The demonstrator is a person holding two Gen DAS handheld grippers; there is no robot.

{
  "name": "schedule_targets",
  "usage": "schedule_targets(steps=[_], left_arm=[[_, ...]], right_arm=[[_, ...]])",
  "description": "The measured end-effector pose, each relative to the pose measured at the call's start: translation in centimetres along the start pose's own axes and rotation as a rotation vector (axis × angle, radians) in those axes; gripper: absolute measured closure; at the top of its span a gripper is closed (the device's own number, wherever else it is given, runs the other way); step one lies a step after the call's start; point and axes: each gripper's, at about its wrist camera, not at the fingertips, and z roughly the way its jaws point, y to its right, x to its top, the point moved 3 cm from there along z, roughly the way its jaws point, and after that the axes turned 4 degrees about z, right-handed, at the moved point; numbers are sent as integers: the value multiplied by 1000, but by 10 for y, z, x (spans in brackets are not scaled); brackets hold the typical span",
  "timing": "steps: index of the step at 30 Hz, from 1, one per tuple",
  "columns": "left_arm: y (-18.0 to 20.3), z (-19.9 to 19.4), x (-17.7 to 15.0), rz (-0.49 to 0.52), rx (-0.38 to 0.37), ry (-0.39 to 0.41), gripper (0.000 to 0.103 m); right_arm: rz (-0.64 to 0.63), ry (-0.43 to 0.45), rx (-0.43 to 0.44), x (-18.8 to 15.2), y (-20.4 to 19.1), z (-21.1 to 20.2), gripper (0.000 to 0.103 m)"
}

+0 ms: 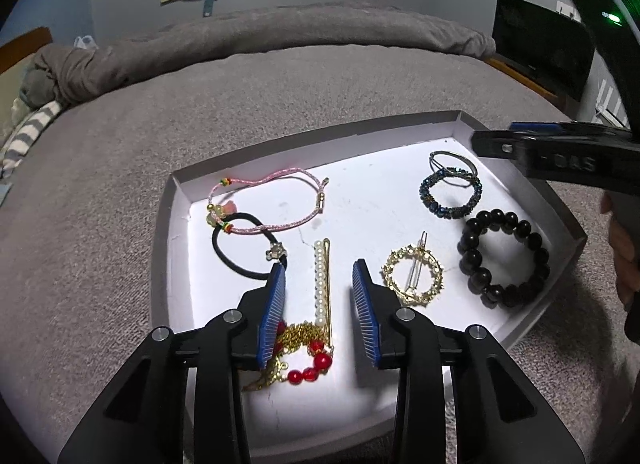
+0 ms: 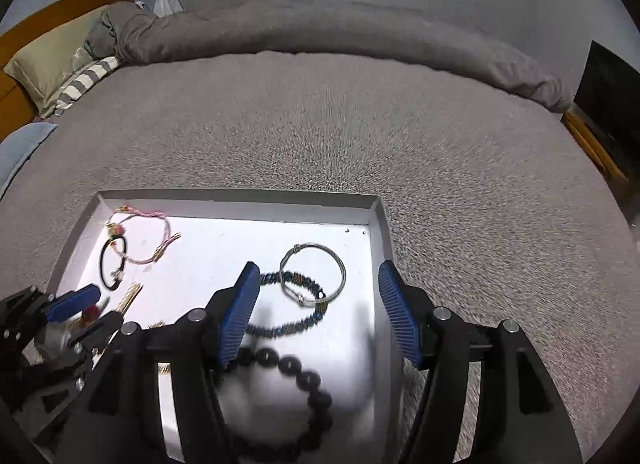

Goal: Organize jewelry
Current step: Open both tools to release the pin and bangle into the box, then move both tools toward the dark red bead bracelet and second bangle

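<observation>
The left tool is hanging part-open over the pearl hairpin, gripping nothing — the right tool, wider, is empty too; centre before closing.

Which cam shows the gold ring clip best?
Left wrist: the gold ring clip lies whole and sharp in the tray. The right wrist view hides it behind its own tool; at most a gold sliver shows.

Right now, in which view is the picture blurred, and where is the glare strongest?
Right wrist view: motion blur smears the bedspread and the black bead bracelet. Left wrist view: sharp; the white tray floor is overexposed, and the left gripper throws shadows onto it.
</observation>
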Motion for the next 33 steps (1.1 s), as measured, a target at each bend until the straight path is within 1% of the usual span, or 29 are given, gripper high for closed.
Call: schedule_targets(steps=[4, 6, 7, 8, 9, 12, 13, 14, 15, 16, 18, 20, 22, 23, 25, 27, 31, 33], left_arm=[[1, -8, 0, -2, 1, 9, 57], [3, -15, -2, 4, 7, 18, 50], [3, -18, -3, 5, 10, 22, 48], [4, -22, -4, 6, 10, 27, 45], [4, -25, -4, 6, 10, 30, 42], [6, -36, -6, 5, 14, 45, 34], [7, -40, -7, 8, 20, 50, 33], [7, -43, -8, 12, 28, 55, 30], [9, -46, -9, 14, 33, 59, 27], [9, -48, -10, 15, 35, 61, 26], [9, -54, -13, 16, 44, 65, 23], [7, -58, -16, 13, 58, 69, 21], [3, -62, -19, 5, 65, 74, 17], [2, -64, -20, 1, 68, 76, 14], [-2, -68, -25, -9, 76, 80, 13], [-5, -73, -29, -15, 82, 85, 13], [-9, -84, -37, -28, 91, 105, 11], [-11, -91, -41, -24, 113, 117, 11]], right_arm=[[14, 25, 26, -12, -1, -20, 40], [15, 45, 29, -18, -2, -32, 39], [15, 57, 33, -23, -2, -38, 36], [18, 67, 37, -25, -2, -42, 31], [22, 79, 41, -30, -2, -48, 29], [31, 107, 41, -43, -3, -61, 28], [36, 116, 42, -47, -3, -64, 25], [41, 124, 44, -51, -4, -67, 19], [49, 133, 49, -55, -4, -71, 17], [55, 137, 54, -58, -4, -73, 14], [62, 144, 58, -63, -5, -78, 13], [66, 157, 54, -66, -5, -82, 9], [70, 176, 53, -72, -6, -88, 5], [69, 180, 58, -75, -8, -90, 6], [60, 185, 72, -85, -11, -93, 6], [49, 172, 79, -92, -14, -93, 6], [42, 172, 110, -102, -18, -97, 6], [34, 170, 127, -108, -23, -99, 6]])
